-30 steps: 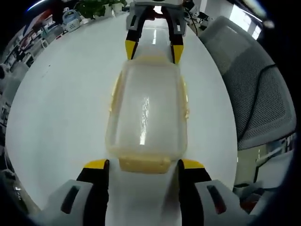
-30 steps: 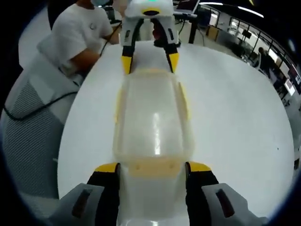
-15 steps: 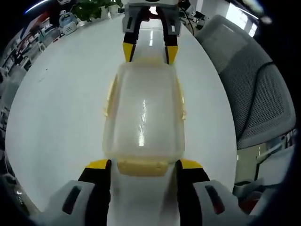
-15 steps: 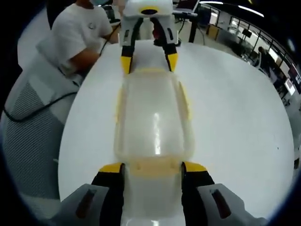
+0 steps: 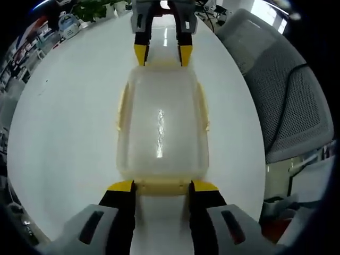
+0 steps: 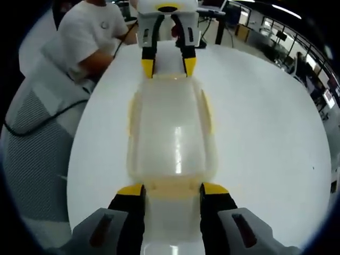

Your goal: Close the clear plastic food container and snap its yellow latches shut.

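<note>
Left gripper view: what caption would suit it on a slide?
Left gripper and right gripper bracket opposite end latches of a clear container on a white table.

No text, label or number could be read in either view. Shelves at the far edge of the left gripper view were perhaps stocked with labelled goods, but too blurred to tell.

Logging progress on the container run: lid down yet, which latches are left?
Done: the lid sits on the clear container. In hand: the left hand-held gripper straddles the near end latch, the right hand-held gripper the opposite end latch. Left: the side latches look flared out; whether the end latches have snapped cannot be told.
</note>
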`<act>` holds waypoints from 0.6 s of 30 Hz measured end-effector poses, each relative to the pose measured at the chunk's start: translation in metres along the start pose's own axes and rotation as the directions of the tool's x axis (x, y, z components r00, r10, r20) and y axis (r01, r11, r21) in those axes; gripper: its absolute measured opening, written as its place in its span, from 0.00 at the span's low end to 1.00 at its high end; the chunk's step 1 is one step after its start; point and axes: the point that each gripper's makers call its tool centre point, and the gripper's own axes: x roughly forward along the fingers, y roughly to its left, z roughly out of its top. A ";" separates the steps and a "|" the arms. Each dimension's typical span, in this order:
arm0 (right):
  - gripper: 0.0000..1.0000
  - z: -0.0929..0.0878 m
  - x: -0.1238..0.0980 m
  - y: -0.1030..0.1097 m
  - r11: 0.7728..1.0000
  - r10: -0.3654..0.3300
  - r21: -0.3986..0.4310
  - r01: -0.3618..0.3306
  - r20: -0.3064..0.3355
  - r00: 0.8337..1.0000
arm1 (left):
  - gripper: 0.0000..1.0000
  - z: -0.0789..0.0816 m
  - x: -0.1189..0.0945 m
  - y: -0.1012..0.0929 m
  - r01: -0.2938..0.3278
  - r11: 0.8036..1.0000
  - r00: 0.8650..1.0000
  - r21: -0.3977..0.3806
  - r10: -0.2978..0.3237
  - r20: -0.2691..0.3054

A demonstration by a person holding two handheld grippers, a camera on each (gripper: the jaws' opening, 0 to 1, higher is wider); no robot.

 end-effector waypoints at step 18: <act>0.38 -0.001 -0.001 0.001 1.000 -0.002 0.001 0.002 0.001 1.000 | 0.38 0.000 0.000 0.001 0.002 1.000 1.000 -0.005 -0.002 0.016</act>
